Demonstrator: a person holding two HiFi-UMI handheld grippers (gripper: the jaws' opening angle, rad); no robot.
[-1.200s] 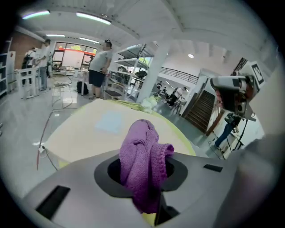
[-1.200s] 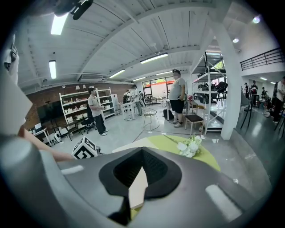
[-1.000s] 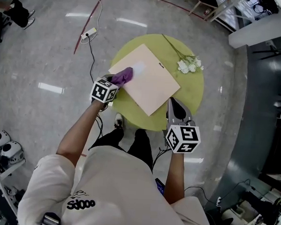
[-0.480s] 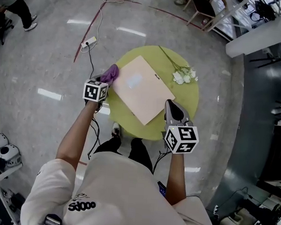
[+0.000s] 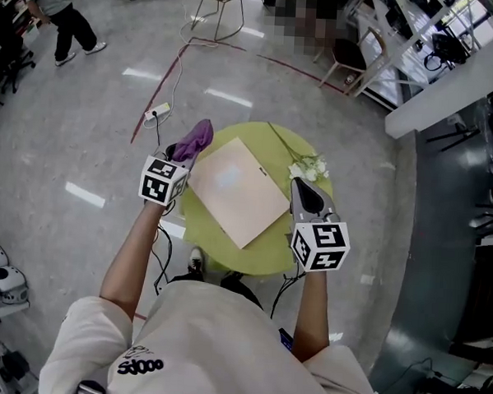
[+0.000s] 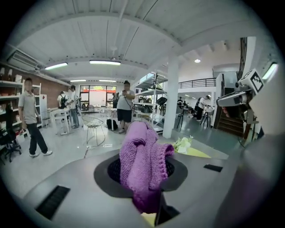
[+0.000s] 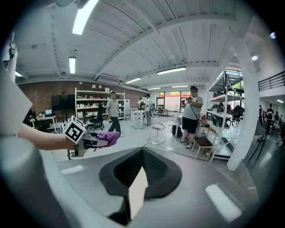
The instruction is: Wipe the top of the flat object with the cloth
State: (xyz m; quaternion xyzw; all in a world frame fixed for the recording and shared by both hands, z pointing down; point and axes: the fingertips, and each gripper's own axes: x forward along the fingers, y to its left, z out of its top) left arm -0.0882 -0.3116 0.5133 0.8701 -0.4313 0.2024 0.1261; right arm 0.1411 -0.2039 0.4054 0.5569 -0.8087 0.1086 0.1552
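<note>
**Cloth at table's edge, board gripped**

Head view: the board (image 5: 230,191) lies mid-table (image 5: 260,254). The left gripper (image 5: 181,153) holds the cloth (image 5: 194,138) over the table's left edge, and the right gripper (image 5: 306,195) is at the board's right corner.
Left gripper view: the jaws clamp the cloth (purple, bunched).
Right gripper view: the jaws pinch the board's corner.

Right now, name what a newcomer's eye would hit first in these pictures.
The purple knitted cloth stands out first, pinched in the left gripper at the left edge of the round yellow-green table. Next comes the pale flat board lying on that table, with white flowers past its far right edge and the right gripper by its right corner.
</note>
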